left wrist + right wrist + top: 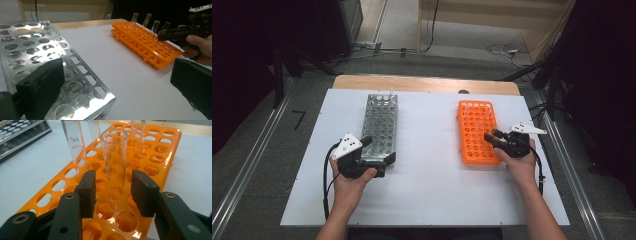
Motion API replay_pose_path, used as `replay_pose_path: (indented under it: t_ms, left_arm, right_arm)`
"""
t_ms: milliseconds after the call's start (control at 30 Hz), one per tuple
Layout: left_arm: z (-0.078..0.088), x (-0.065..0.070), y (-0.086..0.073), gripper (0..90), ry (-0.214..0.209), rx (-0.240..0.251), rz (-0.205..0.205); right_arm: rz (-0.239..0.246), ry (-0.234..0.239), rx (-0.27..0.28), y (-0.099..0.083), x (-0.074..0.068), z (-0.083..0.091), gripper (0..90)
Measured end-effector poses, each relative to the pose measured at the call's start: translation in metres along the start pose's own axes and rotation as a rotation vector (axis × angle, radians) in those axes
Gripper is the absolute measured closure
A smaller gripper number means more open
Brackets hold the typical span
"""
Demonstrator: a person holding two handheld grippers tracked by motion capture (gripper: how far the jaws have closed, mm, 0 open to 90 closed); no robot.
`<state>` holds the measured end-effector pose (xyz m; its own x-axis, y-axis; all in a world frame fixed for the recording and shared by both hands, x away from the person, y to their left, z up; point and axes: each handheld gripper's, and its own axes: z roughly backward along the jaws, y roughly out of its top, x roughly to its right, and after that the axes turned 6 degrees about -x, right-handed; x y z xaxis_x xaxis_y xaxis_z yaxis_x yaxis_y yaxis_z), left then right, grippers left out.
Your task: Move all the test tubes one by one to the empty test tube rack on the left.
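The right gripper (113, 192) reaches over the orange rack (160, 157) with a clear glass tube (115, 162) standing upright between its jaws; a narrow gap shows on each side of the glass, so the pads are released and not yet pressing. That tube sits in a hole of the orange rack, with more tubes (146, 21) standing in holes just beyond it. The left gripper (374, 150) rests spread open at the near end of the metal rack (380, 125), one jaw over its perforated top. Both racks lie well apart on the white table (427, 175).
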<state>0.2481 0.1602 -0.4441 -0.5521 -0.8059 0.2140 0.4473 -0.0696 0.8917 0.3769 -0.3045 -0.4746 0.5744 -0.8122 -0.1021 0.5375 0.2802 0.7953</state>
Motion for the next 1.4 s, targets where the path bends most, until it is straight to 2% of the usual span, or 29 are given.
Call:
replay_pose_path:
  t_ms: [33,67,233,333,600,633,767,867,1033,1333,1400]
  left_arm:
    - [-0.001,0.000,0.000,0.0,-0.002,-0.001,0.001]
    - [-0.001,0.000,0.000,0.0,-0.004,-0.003,0.001]
    - [-0.004,0.001,-0.001,0.0,-0.013,-0.013,0.001]
    - [-0.005,0.002,-0.001,0.0,-0.018,-0.014,-0.001]
    - [-0.004,0.001,-0.002,0.0,-0.020,-0.013,-0.002]
    - [-0.004,0.001,-0.002,0.0,-0.020,-0.012,-0.002]
    - [-0.005,0.001,-0.001,0.0,-0.023,-0.015,-0.004]
    - [-0.005,0.002,-0.001,0.0,-0.028,-0.014,-0.002]
    - [-0.005,0.004,0.001,0.0,-0.031,-0.013,-0.010]
    - [-0.001,0.009,0.003,0.0,-0.038,-0.009,-0.017]
    - [-0.001,0.010,0.004,0.0,-0.039,-0.005,-0.021]
  right_arm:
    - [0.000,-0.006,-0.003,0.000,0.000,-0.001,57.3]
    - [0.011,-0.017,-0.010,-0.001,-0.001,-0.002,63.1]
    - [0.030,-0.026,0.002,-0.001,-0.004,-0.006,68.6]
    - [0.031,-0.049,0.004,-0.001,-0.005,-0.007,72.5]
    - [0.002,-0.051,0.042,0.001,-0.004,-0.001,73.8]
    - [0.000,-0.049,0.067,0.003,-0.004,0.004,73.8]
    - [0.004,-0.051,0.087,0.007,-0.005,0.012,73.8]
    - [0.006,-0.036,0.115,0.013,-0.007,0.024,73.8]
    - [0.004,-0.012,0.119,0.017,-0.011,0.032,73.8]
    - [0.031,0.063,0.104,0.020,-0.033,0.043,73.9]
    - [0.047,0.095,0.104,0.022,-0.043,0.046,73.9]
